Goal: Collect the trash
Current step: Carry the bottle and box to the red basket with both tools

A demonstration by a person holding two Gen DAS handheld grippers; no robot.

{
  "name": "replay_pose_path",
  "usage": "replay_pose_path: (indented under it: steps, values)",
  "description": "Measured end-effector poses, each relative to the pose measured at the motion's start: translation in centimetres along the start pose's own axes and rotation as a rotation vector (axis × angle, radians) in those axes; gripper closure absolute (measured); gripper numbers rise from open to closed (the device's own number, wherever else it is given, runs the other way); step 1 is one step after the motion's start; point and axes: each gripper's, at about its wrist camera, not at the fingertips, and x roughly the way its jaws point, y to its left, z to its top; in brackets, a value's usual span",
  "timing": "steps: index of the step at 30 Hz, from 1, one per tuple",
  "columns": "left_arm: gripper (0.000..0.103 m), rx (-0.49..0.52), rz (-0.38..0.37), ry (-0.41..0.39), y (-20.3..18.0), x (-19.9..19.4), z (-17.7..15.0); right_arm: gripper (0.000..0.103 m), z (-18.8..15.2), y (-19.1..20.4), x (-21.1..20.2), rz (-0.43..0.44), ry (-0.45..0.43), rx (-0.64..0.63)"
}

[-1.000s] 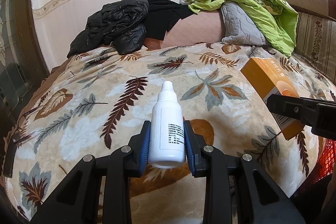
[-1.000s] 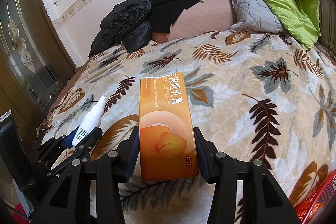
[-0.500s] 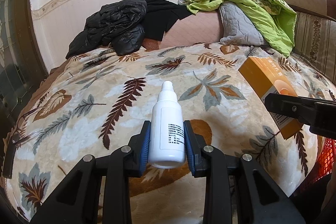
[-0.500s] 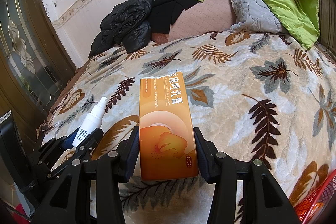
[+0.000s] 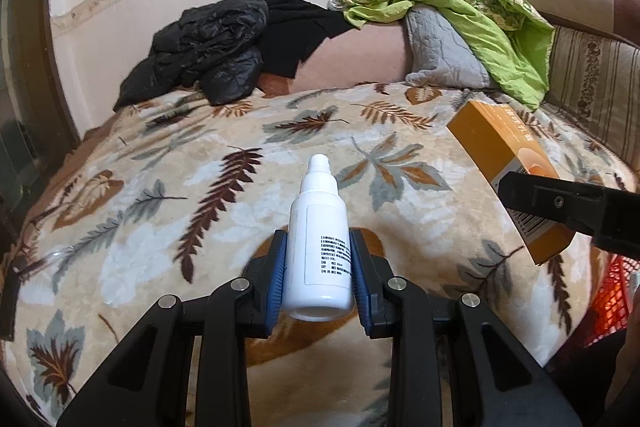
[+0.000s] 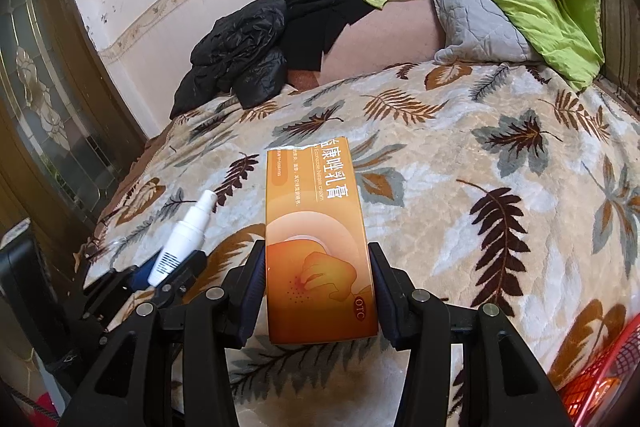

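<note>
Left wrist view: a white dropper bottle [image 5: 318,243] is pinched by the left gripper [image 5: 318,277] above the leaf-print blanket [image 5: 160,227]; an orange carton [image 6: 318,247] is clamped in the right gripper [image 6: 318,291]. Slipping is risked if the smooth bottle is tilted. Open room is left ahead; a red basket [image 6: 600,383] sits at the right edge.

**Legible markings: two items**

Orange carton [image 6: 320,259], right wrist view: large white Chinese characters run lengthwise along its top face, partly cut off at the torn far end; the legible ones read "康唑乳膏". Beside them stands a smaller Latin line, "Econazole Nitrate Cream". A red oval near the carton's near corner carries "OTC". Further small print along the left edge is too fine to read.

White bottle [image 5: 319,247], left wrist view: its label bears several lines of small black print, not legible. In the right wrist view the same bottle shows a barcode-like block; no digits readable.
</note>
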Motion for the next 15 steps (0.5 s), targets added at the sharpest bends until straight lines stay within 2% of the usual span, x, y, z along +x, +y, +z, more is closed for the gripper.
replay_pose_path:
  steps: [6, 15]
  values:
    - [0.074, 0.011, -0.059, -0.004, -1.1, -1.0, 0.0, 0.051, -0.9, -0.7, -2.7, 0.001, -0.027, 0.037]
    - [0.074, 0.047, -0.169, 0.003, -4.3, -3.5, 0.0, 0.051, -2.8, -4.5, -9.0, -0.021, -0.058, 0.133]
